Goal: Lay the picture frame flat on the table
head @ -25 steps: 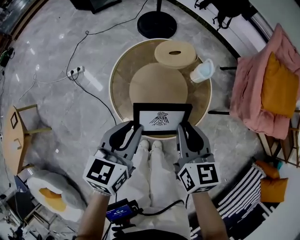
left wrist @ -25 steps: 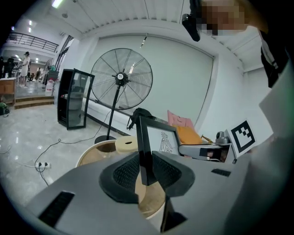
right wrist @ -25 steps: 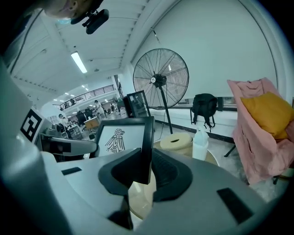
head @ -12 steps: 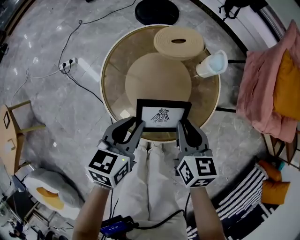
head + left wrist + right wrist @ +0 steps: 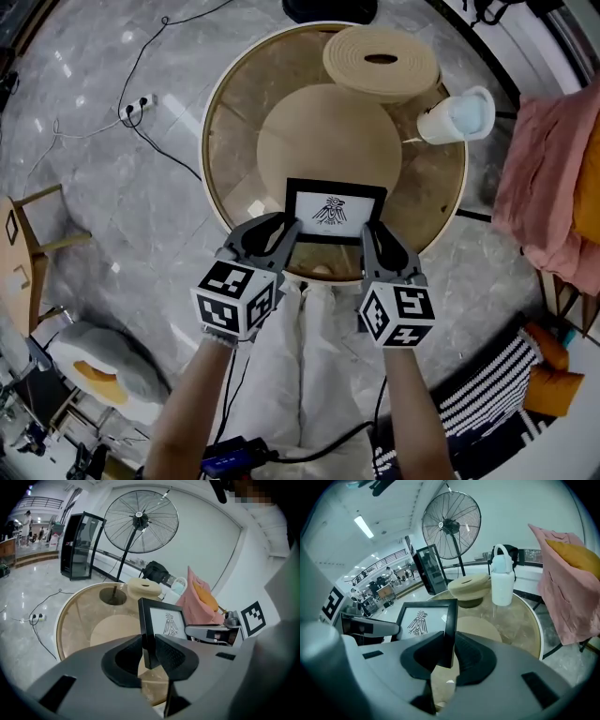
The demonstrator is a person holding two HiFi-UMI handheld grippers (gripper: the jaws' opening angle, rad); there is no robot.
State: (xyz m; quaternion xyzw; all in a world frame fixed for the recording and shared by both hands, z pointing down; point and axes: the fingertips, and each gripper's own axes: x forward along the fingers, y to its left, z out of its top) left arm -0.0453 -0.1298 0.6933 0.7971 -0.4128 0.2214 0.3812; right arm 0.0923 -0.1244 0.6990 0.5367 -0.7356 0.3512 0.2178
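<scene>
Picture frame (image 5: pixel 335 212): black, white print with a bird figure, held at both side rails over the near edge of the tabletop (image 5: pixel 217 178), print facing the person; whether it touches the glass cannot be told.
Left gripper (image 5: pixel 286 228): jaws narrow, clamped on the frame's left rail.
Right gripper (image 5: pixel 375 234): jaws narrow, clamped on the frame's right rail.
Tabletop: round, glass, with 1 round beige mat (image 5: pixel 328 131) at its middle, just beyond the frame.
Far side: beige ring (image 5: pixel 380 61) and white jug (image 5: pixel 455 117), near each other, well apart from the frame.
</scene>
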